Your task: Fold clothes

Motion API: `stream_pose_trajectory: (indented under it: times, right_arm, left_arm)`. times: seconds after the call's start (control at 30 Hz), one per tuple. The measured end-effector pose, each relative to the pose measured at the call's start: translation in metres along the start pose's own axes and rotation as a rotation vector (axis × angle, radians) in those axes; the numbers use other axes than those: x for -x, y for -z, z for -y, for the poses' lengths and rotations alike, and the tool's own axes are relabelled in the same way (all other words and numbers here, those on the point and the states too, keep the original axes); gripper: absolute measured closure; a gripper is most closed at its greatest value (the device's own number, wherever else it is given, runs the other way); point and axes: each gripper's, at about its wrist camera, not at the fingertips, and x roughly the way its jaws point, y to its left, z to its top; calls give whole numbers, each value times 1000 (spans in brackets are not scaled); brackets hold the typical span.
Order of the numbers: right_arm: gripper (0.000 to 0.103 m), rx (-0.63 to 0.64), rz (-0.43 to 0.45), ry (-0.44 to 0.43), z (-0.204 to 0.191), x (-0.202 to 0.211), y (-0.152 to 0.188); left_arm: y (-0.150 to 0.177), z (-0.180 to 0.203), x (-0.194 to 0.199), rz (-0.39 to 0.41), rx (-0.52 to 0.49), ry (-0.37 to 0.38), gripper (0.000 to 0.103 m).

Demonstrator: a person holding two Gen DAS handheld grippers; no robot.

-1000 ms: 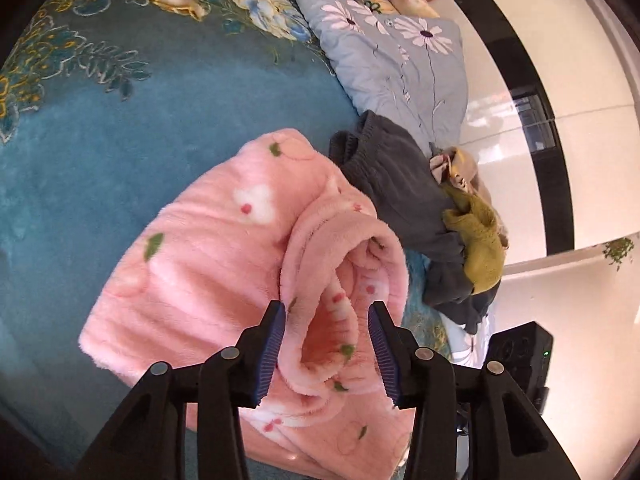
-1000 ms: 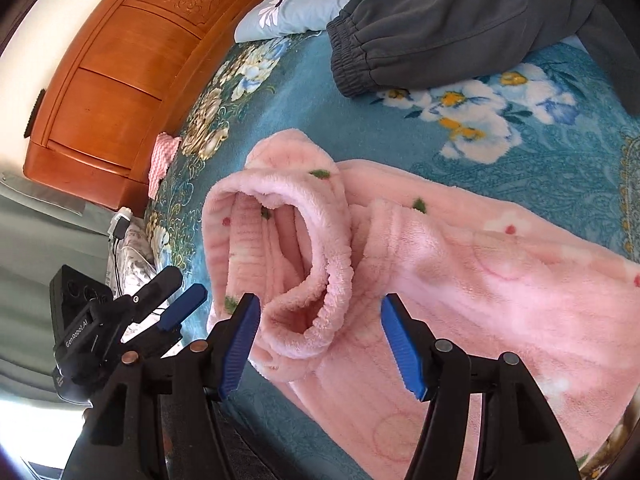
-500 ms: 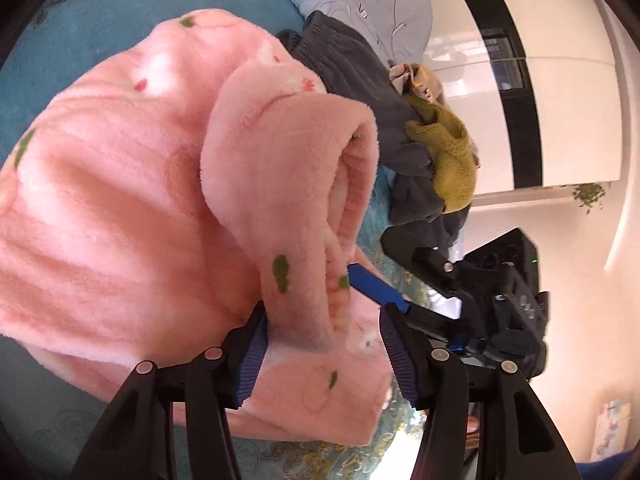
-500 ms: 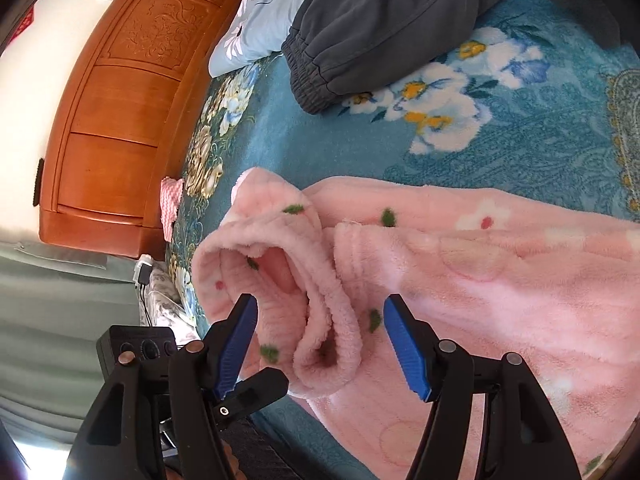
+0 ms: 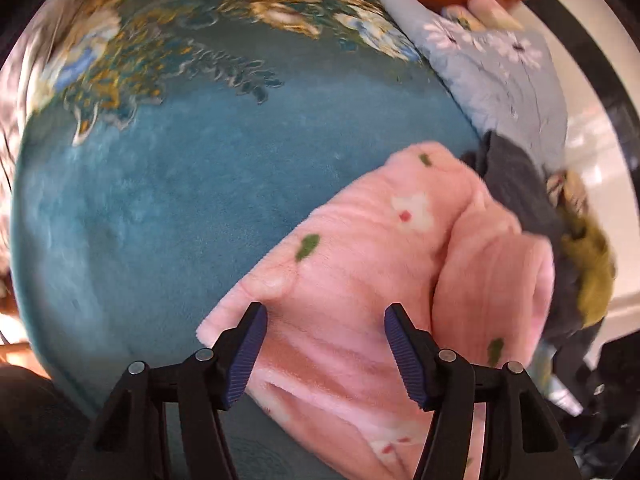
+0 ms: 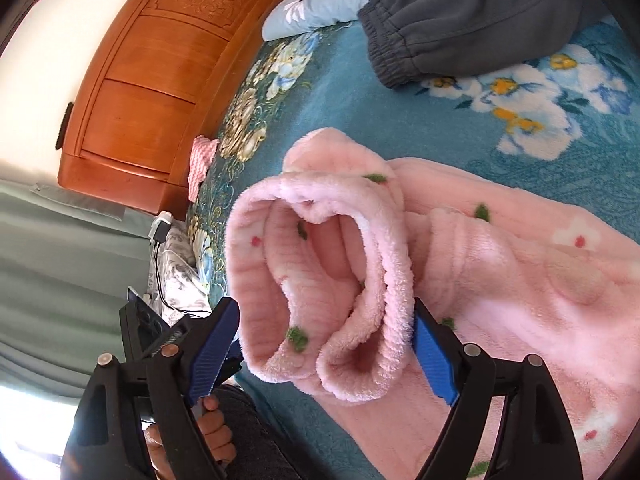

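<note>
A pink fleece garment [image 5: 360, 264] with small flowers lies on the blue floral bedspread [image 5: 180, 168]. Its rolled cuff end [image 6: 320, 280] stands open like a tube in the right wrist view. My right gripper [image 6: 324, 352] is open, its jaws on either side of that rolled end, the right pad touching the fleece. My left gripper [image 5: 324, 352] is open and empty, hovering over the flat near part of the garment. The left wrist view is blurred.
A dark grey sweatpants pile [image 6: 480, 12] lies beyond the pink garment, with an olive garment [image 5: 592, 264] beside it. A pale blue floral pillow [image 5: 500, 72] sits by the wooden headboard [image 6: 160, 72]. The bed edge and a charger cable [image 6: 160, 240] are at left.
My left gripper let go of the rolled pink end, opened wider and pulled back and away. The right gripper stayed around the roll, which now stands between its jaws.
</note>
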Motion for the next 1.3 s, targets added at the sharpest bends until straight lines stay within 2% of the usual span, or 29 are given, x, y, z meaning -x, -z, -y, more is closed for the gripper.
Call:
stream_pose_trajectory:
  times: [0.03,0.07,0.17,0.27,0.4,0.6,0.67,0.7,0.8,0.83,0.87,0.9,0.93,1.03,1.17,1.3]
  right_arm:
    - [18,20,-7,10,-5,-2,-1]
    - [17,39,-13,25,-10,-3,-1]
    - [17,83,-22,70,-22,-7,-4]
    - [17,102,-38,140,-29,-15,-8]
    - [17,137,-74,212,-39,-28,-12]
    - [17,269,-138,351,-64,-54,-9]
    - [17,219,-146,378,-58,-59,-12]
    - [17,193,-151,390,-55,-61,-14]
    - [18,46,-135,359,-36,-58,-19]
    - [23,11,-131,356,-31,-55,-18]
    - [37,-23,-127,354,-26,-53,-17]
    - [47,-32,-121,359,-24,-50,-16]
    - [64,-41,-115,363,-23,-47,-15]
    - [72,-55,-97,300,-27,-37,-14]
    - [74,-86,-53,160,-42,-13,-16]
    - [74,-48,11,15,-68,36,-8]
  left_arm:
    - [4,18,-4,-7,-96,-54,38]
    - [7,34,-8,-16,-174,-75,38]
    - [21,54,-18,-65,-302,-87,38]
    - [22,40,-19,-97,-260,-27,37]
    - [18,10,-14,-107,-136,86,37]
    - [20,-20,-4,-116,-35,179,37]
    - [20,-33,0,-121,10,218,37]
    - [18,-45,0,-121,66,261,37]
    - [17,-83,6,-100,240,391,37]
    - [17,-96,8,-89,296,431,37]
    - [17,-100,13,-64,331,463,37]
    - [17,-106,18,-39,349,486,37]
    - [17,-112,23,-14,367,509,37]
    - [19,-127,30,41,425,576,37]
    - [11,-130,34,82,505,655,37]
    - [-1,-120,34,117,488,701,37]
